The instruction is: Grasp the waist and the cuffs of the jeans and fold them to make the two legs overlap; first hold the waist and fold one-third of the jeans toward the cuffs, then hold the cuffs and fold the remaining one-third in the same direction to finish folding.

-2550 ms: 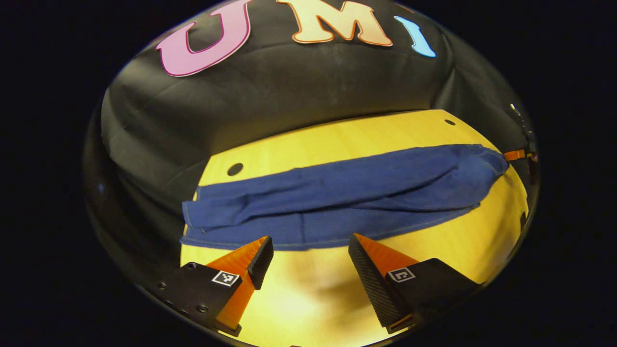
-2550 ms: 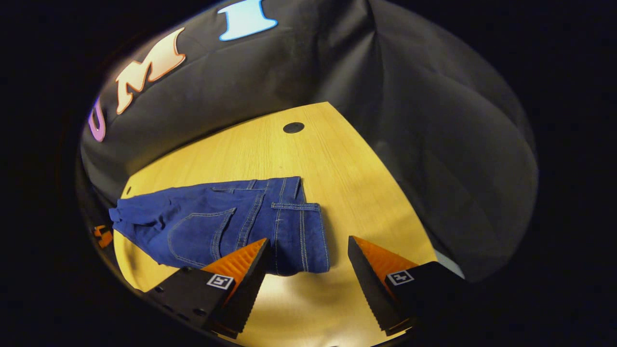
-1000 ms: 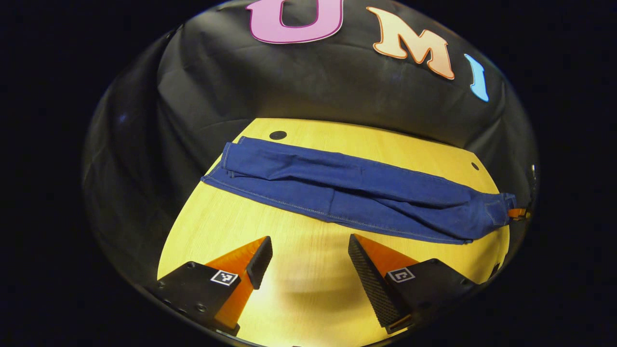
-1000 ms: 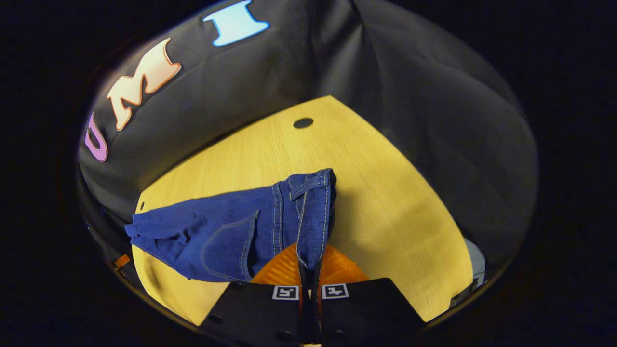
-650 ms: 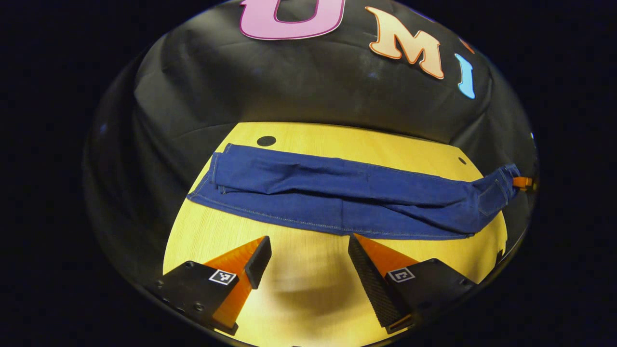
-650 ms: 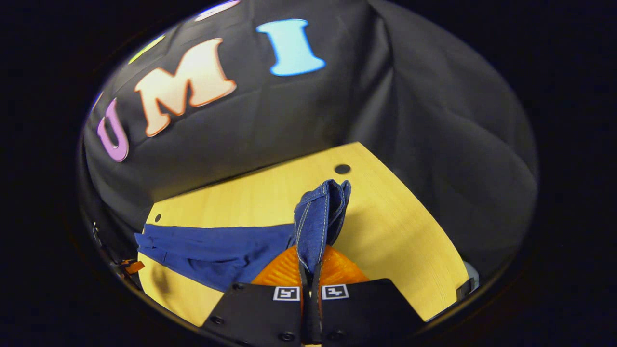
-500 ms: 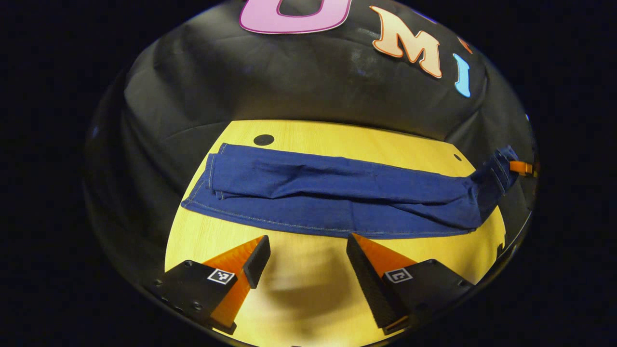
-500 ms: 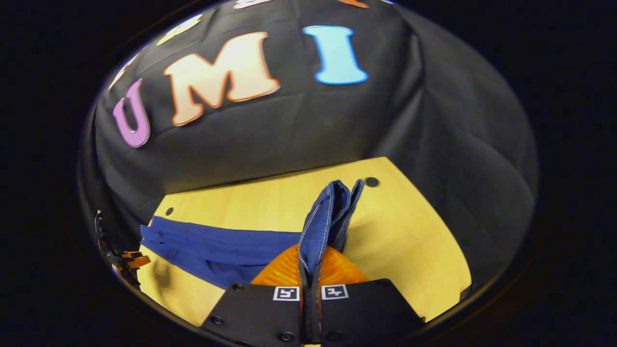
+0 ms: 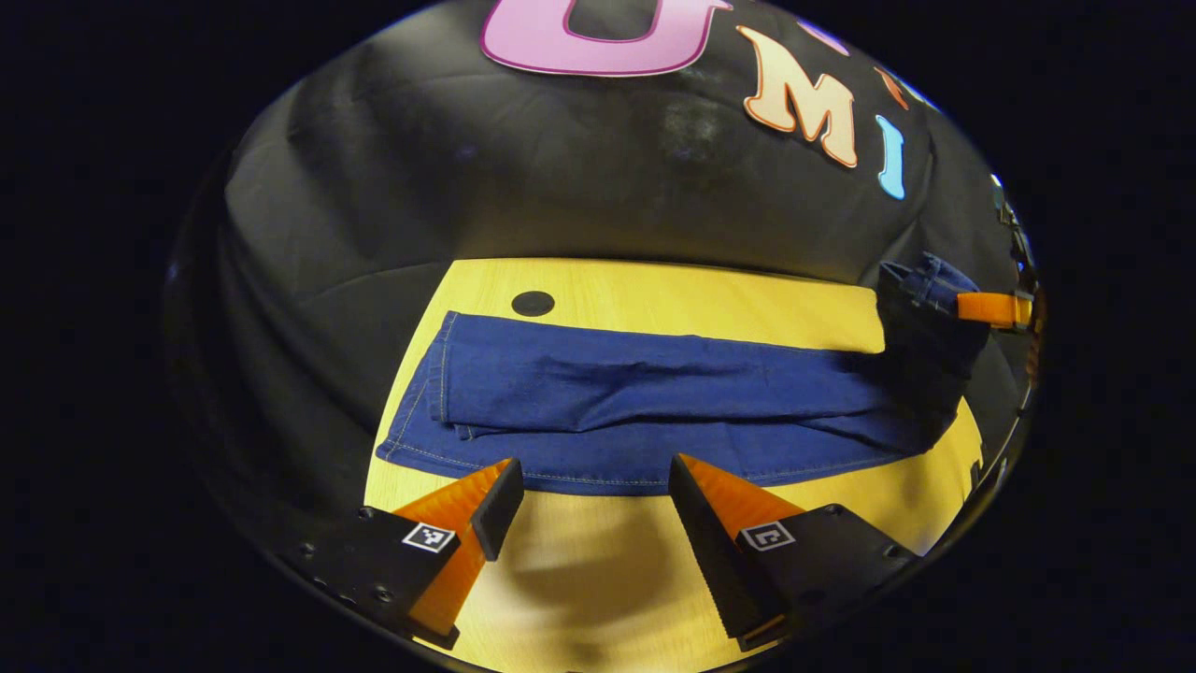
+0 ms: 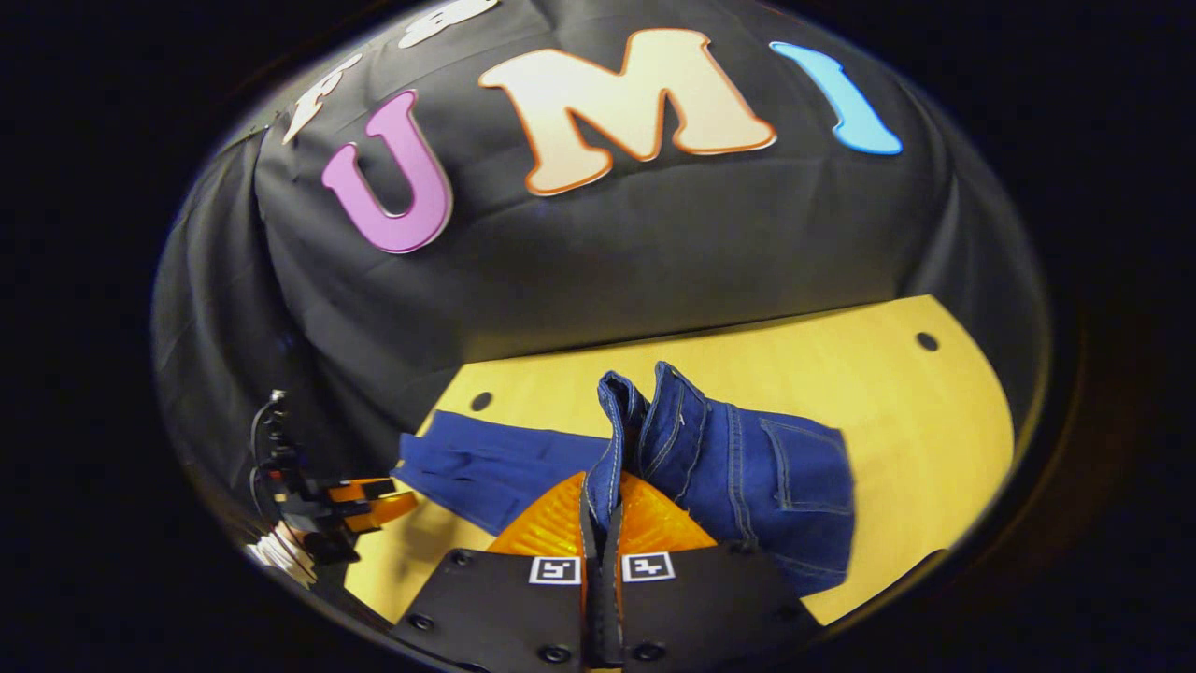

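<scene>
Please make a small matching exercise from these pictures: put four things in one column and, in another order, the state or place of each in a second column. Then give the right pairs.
Things:
1. left gripper
2. right gripper
3. waist of the jeans
4. cuffs of the jeans

States:
A. lying flat on the table, near a dark hole
B. open, above the bare wood
C. lifted off the table
D. shut on denim

Pairs: 1-B, 2-D, 3-C, 4-A
</scene>
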`<state>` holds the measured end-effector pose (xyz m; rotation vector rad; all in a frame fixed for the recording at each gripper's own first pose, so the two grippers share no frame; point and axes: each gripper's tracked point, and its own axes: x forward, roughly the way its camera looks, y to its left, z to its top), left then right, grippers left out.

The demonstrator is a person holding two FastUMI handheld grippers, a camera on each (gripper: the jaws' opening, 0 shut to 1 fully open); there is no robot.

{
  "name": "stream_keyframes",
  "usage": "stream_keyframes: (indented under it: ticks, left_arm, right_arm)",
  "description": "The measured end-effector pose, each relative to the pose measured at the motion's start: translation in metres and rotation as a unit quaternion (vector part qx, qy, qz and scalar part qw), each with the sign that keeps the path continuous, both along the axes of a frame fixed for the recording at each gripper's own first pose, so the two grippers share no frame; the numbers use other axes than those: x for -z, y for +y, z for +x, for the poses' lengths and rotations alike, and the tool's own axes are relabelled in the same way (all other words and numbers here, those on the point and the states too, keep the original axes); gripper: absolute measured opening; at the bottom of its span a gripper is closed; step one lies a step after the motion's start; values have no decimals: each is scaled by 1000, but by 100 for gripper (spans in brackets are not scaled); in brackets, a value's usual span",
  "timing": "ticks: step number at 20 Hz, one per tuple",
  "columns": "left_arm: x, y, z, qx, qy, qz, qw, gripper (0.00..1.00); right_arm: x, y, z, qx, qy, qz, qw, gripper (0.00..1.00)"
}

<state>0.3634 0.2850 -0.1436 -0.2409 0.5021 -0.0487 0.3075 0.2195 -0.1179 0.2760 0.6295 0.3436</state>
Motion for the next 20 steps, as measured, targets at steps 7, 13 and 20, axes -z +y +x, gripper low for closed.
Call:
stream_keyframes:
  ticks: [7,13,20]
  left_arm:
    - [8,63,5,-63,14,-5,998,95]
    - [23,113,30,-76,33,23,996,95]
    - [57,105,31,-76,78,-36,993,95]
  right_arm:
    - [131,50,-6,-41,92,-38,994,2]
    - [174,57,-16,-38,116,-49,991,2]
    - [189,65,-33,-93,138,-58,984,3]
